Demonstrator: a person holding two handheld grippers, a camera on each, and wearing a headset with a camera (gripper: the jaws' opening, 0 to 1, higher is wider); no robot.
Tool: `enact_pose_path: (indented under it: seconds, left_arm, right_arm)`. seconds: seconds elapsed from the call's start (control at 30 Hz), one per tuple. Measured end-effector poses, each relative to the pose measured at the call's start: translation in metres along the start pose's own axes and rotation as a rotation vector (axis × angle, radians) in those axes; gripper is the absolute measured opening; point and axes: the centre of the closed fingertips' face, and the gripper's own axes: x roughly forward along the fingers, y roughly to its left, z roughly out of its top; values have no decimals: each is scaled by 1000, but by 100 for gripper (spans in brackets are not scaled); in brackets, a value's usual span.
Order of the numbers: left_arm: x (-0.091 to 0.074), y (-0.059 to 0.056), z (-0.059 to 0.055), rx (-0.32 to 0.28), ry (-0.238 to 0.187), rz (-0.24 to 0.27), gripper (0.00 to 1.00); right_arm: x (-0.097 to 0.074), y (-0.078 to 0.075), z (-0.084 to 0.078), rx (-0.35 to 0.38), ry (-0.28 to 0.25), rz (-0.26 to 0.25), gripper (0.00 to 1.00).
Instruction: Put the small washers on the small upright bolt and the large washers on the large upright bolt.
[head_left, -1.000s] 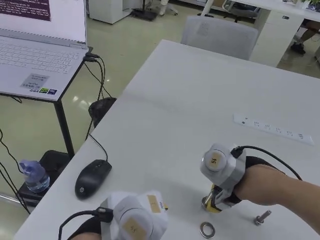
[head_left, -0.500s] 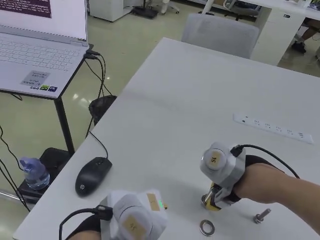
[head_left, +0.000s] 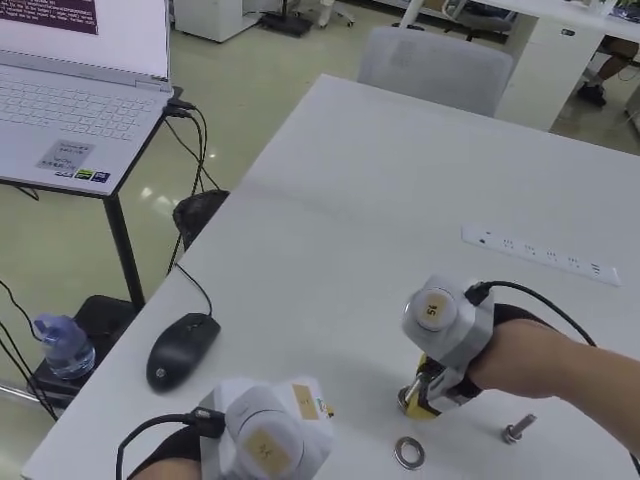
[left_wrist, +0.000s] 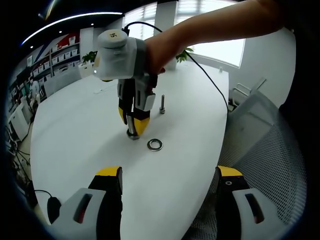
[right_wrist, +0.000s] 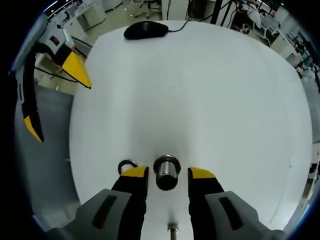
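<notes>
**A:** Which step are we on?

**B:** The large bolt. Our right hand-held gripper (right_wrist: 166, 175) is lowered over the large upright steel bolt (left_wrist: 132, 134). At the bottom centre of the right gripper view its yellow-tipped jaws stand on either side of the bolt's top. A sliver of white shows on each side, so we read it as released, gripping nothing.

**A:** Is a washer on that bolt?

**B:** We cannot tell, because the jaws hide its foot.

**A:** What else lies about?

**B:** One flat steel ring washer (head_left: 408, 452) lies loose on the white surface (head_left: 380, 200), near the large bolt, at the lower centre of the head view. The small upright steel bolt (head_left: 518, 430) stands apart at the lower right, and it looks bare to us.

**A:** And our left?

**B:** The left hand-held gripper (left_wrist: 168, 172) has its jaws wide apart and empty, pointed toward the washer.

**A:** What does the next move call for?

**B:** We judge the right should lift clear of the bolt first. The washer lies flat, so the jaws must come low against the surface to catch its thin rim. By its width we would guess it belongs on the large bolt, with its hole centred over the shaft before we let go.
</notes>
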Motion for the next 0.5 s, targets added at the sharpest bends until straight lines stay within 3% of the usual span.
enact_pose_path:
  seconds: [0.5]
  left_arm:
    - [-1,-3,5,17,-1,-1,75]
  right_arm:
    - [-21,3,-13,4,-29,-21,31]
